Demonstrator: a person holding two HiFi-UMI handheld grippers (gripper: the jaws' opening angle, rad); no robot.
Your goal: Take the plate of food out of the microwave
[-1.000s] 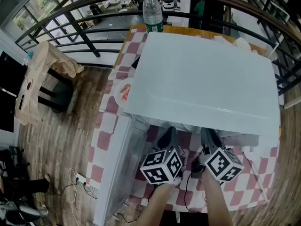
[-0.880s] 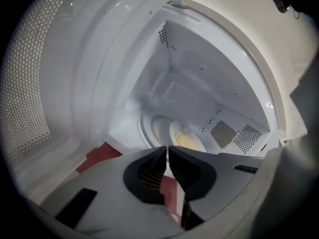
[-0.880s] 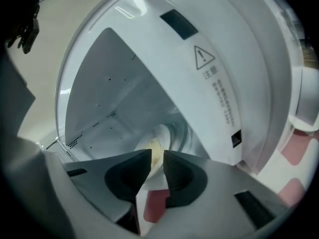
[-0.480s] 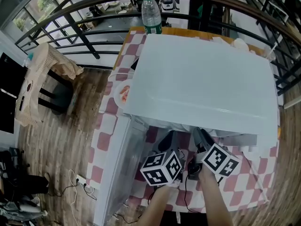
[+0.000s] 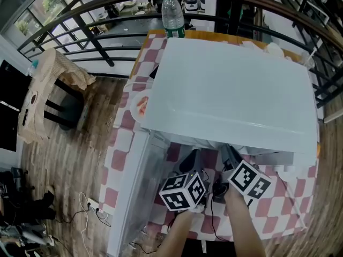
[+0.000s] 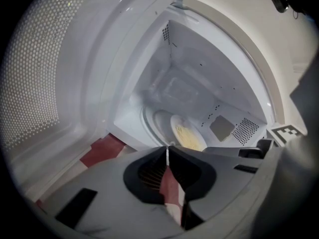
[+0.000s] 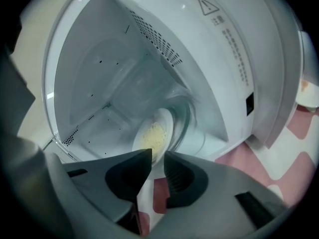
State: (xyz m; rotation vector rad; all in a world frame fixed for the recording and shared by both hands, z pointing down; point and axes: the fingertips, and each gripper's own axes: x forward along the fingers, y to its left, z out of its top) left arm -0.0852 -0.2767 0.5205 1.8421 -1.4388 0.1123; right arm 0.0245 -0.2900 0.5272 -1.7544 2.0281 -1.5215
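A white plate of yellow food (image 6: pixel 187 133) stands on the turntable deep inside the open white microwave (image 5: pixel 230 90); the right gripper view shows the plate (image 7: pixel 154 136) too. My left gripper (image 6: pixel 167 149) points into the cavity, short of the plate, its jaws down to a hairline slit with nothing between them. My right gripper (image 7: pixel 158 154) hangs beside it at the opening, jaws a finger-width apart after just closing partway, empty. In the head view both the left gripper (image 5: pixel 189 157) and the right gripper (image 5: pixel 231 155) reach under the microwave's front edge.
The microwave door (image 5: pixel 134 191) is swung open to the left. A second plate with red food (image 5: pixel 140 106) lies left of the microwave on the checked tablecloth (image 5: pixel 120 143). A water bottle (image 5: pixel 173 15) stands behind. A railing (image 5: pixel 80 31) and a chair (image 5: pixel 48 90) are beyond.
My right gripper has shifted slightly left and toward the microwave opening and rolled a little. The left gripper has stayed put.
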